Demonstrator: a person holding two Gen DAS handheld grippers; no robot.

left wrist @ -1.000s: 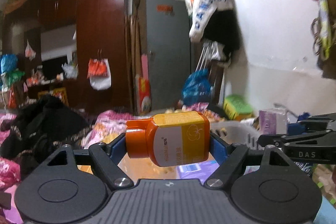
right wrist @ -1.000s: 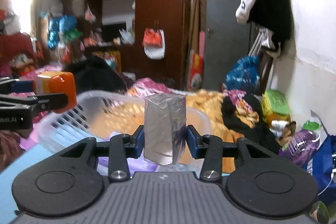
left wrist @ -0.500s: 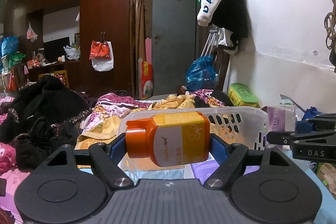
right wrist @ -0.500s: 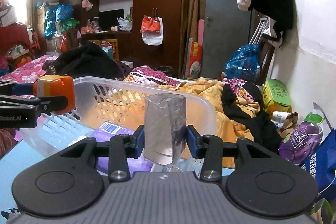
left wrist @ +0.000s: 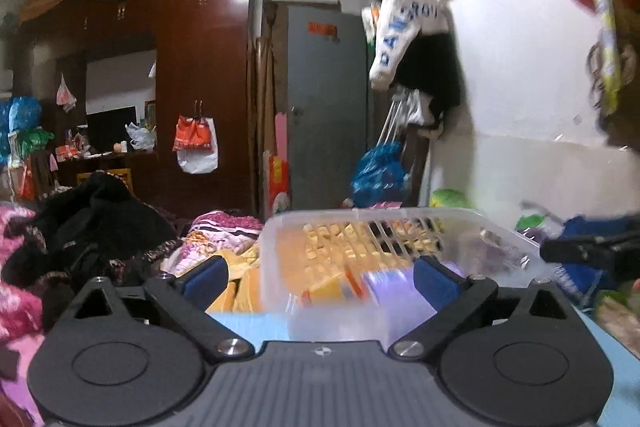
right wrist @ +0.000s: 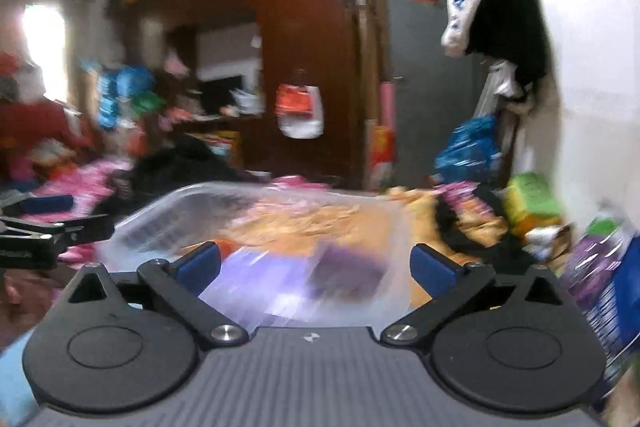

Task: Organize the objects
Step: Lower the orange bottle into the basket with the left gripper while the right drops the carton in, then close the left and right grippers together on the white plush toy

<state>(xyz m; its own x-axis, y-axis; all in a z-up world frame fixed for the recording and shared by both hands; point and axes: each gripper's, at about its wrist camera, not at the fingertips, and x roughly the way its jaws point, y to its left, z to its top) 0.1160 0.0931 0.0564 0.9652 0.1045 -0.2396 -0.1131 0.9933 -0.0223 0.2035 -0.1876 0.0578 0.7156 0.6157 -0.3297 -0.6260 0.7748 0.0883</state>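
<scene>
Since both the left gripper (left wrist: 320, 277) and right gripper (right wrist: 316, 263) hang wide open with nothing in them, the blurry orange and purple stuff looks dropped into the plastic basket (left wrist: 400, 217), more clutter left

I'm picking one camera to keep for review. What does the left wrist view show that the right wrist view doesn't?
Only the left wrist view: the basket's lattice wall, fairly sharp, and the open left gripper head-on. Only the right wrist view: the bright window and the open right gripper head-on. Both: the clear basket, purple items inside, neither gripper holding anything.
</scene>
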